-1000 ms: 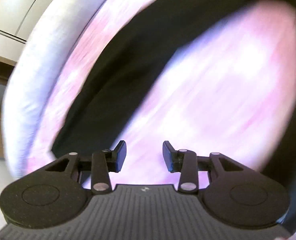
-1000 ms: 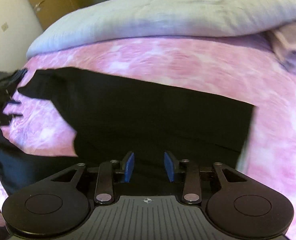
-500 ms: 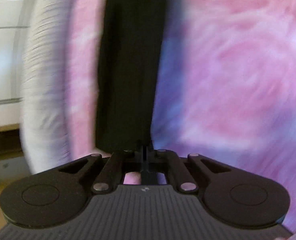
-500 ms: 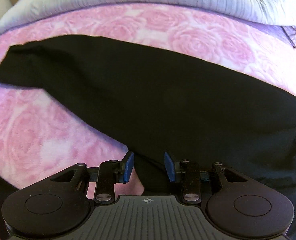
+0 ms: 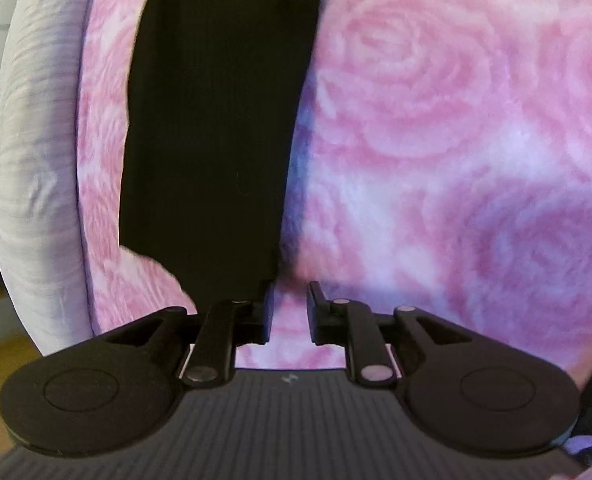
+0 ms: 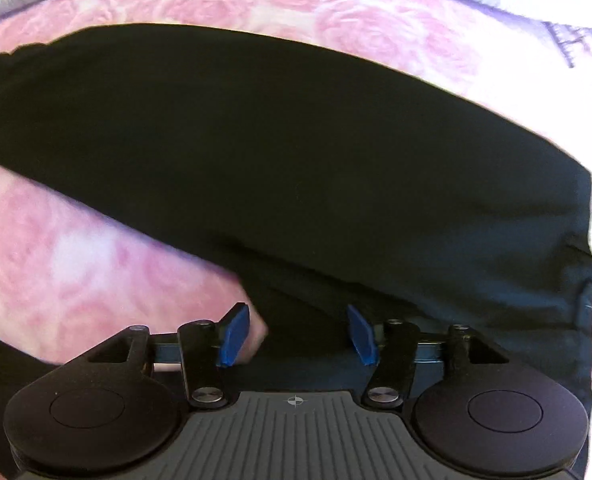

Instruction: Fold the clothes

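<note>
I saw a pink rose-patterned blanket [image 5: 435,140] covering the bed, with a grey duvet [image 5: 36,160] at 9 o'clock. Only the left camera showed wooden floor [image 5: 0,332] past it. The black garment [image 6: 296,160] lay flat on the blanket; the left camera caught just one narrow strip [image 5: 216,120]. My left gripper [image 5: 290,312] and right gripper [image 6: 297,334] both stood apart, holding nothing.

A pink rose-patterned blanket [image 6: 76,264] covers the bed. A black garment [image 6: 296,168] lies spread across it through the frame's middle. A grey quilt [image 5: 36,160] lies along the left edge of the left wrist view.
</note>
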A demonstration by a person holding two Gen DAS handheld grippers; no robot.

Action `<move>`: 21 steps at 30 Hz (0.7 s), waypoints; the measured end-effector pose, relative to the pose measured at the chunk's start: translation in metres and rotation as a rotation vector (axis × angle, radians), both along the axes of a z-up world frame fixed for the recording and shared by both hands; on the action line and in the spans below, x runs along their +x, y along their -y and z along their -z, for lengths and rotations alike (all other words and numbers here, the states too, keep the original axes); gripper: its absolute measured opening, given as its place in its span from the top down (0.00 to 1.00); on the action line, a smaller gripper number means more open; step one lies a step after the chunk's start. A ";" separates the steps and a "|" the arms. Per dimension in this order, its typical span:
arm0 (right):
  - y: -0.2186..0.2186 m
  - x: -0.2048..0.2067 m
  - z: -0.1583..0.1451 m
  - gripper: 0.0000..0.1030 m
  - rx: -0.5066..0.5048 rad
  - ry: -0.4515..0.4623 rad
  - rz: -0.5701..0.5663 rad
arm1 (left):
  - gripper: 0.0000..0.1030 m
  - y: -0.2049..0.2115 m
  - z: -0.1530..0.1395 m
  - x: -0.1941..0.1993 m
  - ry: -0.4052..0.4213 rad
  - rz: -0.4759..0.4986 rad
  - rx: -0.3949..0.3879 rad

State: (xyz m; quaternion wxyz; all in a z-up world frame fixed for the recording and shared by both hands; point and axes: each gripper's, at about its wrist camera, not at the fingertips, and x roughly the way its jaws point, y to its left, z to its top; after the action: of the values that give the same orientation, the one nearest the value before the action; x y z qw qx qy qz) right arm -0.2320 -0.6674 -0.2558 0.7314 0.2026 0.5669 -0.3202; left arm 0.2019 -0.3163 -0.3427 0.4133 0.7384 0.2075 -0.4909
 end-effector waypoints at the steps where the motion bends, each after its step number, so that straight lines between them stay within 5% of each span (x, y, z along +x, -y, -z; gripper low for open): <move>1: -0.002 -0.008 -0.003 0.44 -0.003 0.010 0.021 | 0.85 -0.001 -0.007 -0.001 0.001 -0.026 -0.008; 6: -0.020 -0.054 -0.028 0.44 -0.052 0.080 0.166 | 0.78 0.003 -0.036 -0.007 -0.051 -0.157 -0.069; 10: -0.042 -0.105 -0.041 0.43 -0.067 0.092 0.299 | 0.72 -0.001 -0.065 -0.041 -0.222 -0.232 -0.137; 16: -0.068 -0.192 -0.035 0.43 -0.033 0.032 0.486 | 0.69 -0.013 -0.084 -0.113 -0.423 -0.238 -0.099; 19: -0.068 -0.216 -0.039 0.43 -0.041 0.026 0.502 | 0.68 -0.030 -0.092 -0.132 -0.441 -0.278 -0.077; 21: -0.069 -0.212 -0.044 0.43 -0.042 0.068 0.418 | 0.68 -0.046 -0.101 -0.142 -0.426 -0.327 -0.073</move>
State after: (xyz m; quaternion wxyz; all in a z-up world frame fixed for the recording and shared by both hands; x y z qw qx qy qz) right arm -0.4443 -0.5983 -0.2120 0.6718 0.3112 0.4809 -0.4697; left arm 0.0599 -0.2706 -0.2416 0.4604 0.5597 0.3884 -0.5691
